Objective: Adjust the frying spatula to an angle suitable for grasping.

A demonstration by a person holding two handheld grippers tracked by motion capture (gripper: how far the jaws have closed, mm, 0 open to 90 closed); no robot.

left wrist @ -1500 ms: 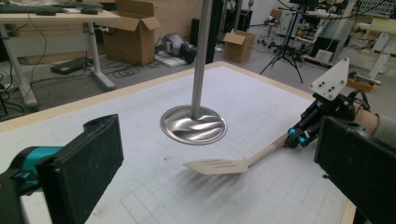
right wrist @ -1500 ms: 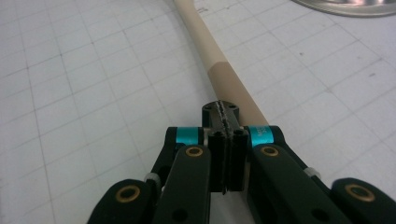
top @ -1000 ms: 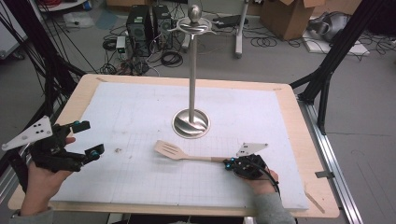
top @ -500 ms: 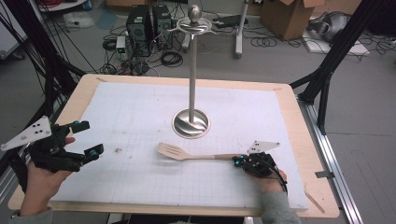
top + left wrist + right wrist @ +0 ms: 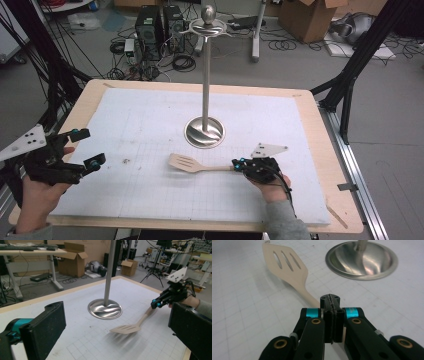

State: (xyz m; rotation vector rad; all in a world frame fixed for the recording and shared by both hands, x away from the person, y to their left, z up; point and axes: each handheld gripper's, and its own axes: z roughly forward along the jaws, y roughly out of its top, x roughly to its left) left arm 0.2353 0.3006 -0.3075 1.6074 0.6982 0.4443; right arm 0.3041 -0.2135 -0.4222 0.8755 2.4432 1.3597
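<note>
A wooden spatula point(image 5: 192, 164) lies lengthwise across the near middle of the table, its slotted blade pointing toward the person's left and its handle running right into the right gripper point(image 5: 239, 164). The blade is pale, flat wood with three slots, and seems raised slightly off the surface. The right gripper's jaws are clamped together on the handle's end. The left gripper point(image 5: 86, 148) hovers at the table's left edge, jaws spread wide, holding nothing. Just behind the spatula stands a metal stand point(image 5: 205, 131) on the white gridded mat point(image 5: 150, 115). Cables and cardboard boxes point(image 5: 305, 17) litter the floor beyond.
</note>
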